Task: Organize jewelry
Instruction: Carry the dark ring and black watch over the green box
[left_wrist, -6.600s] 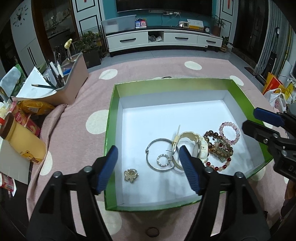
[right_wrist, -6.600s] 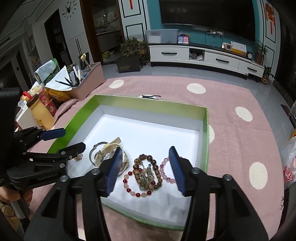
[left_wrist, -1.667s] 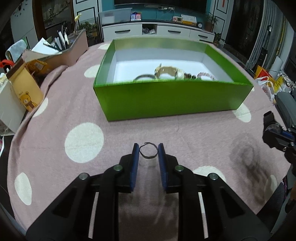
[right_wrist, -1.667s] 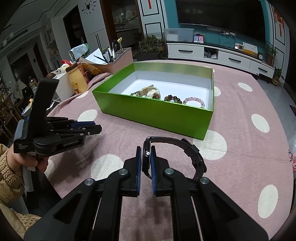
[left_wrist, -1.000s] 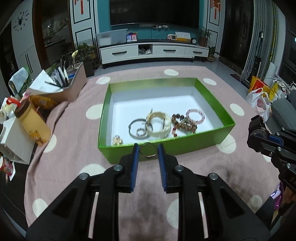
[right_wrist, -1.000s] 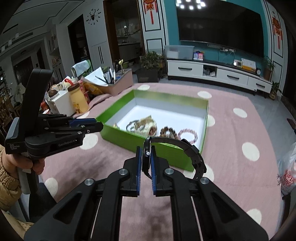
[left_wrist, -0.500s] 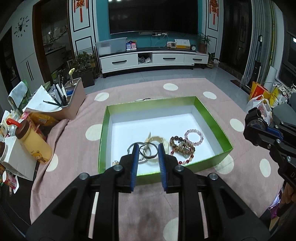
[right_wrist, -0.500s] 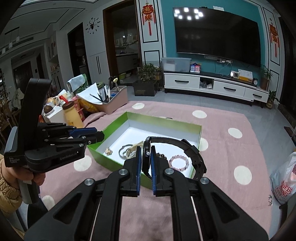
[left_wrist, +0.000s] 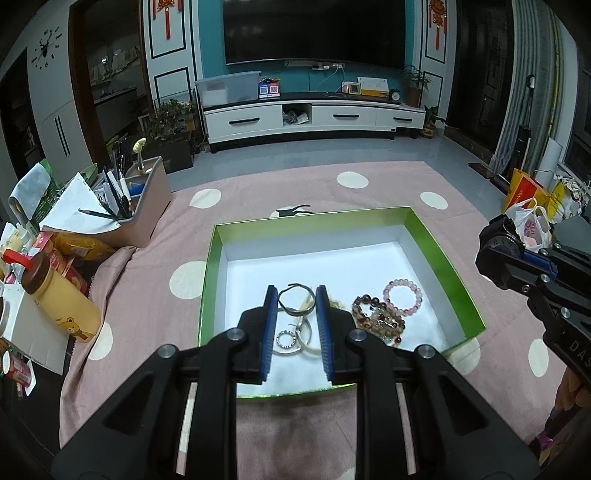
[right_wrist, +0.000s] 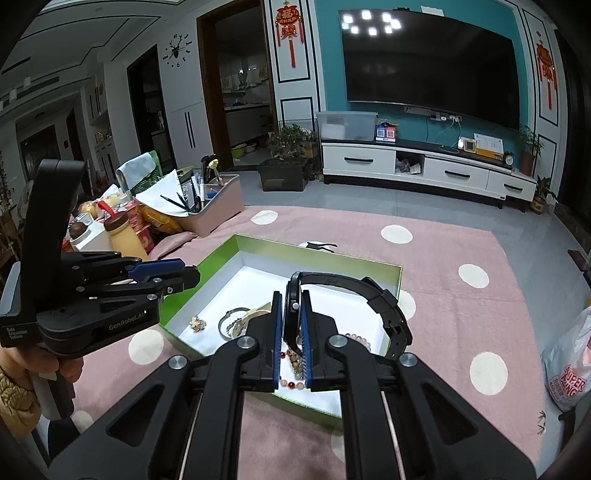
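Watch (right_wrist: 332, 295) edge-on between right gripper (right_wrist: 291, 299) fingers, strap arching rightward.

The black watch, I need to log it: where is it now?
In the right wrist view the watch sits clamped in the right gripper, held above the near part of the green box.

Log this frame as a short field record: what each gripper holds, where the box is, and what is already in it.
left gripper: shut on thin dark bangle, above the box
right gripper: shut on black watch, above the box
green box: open, on pink dotted cloth
box contents: silver bangle, gold brooch, pink bead bracelet, brown bead bracelets
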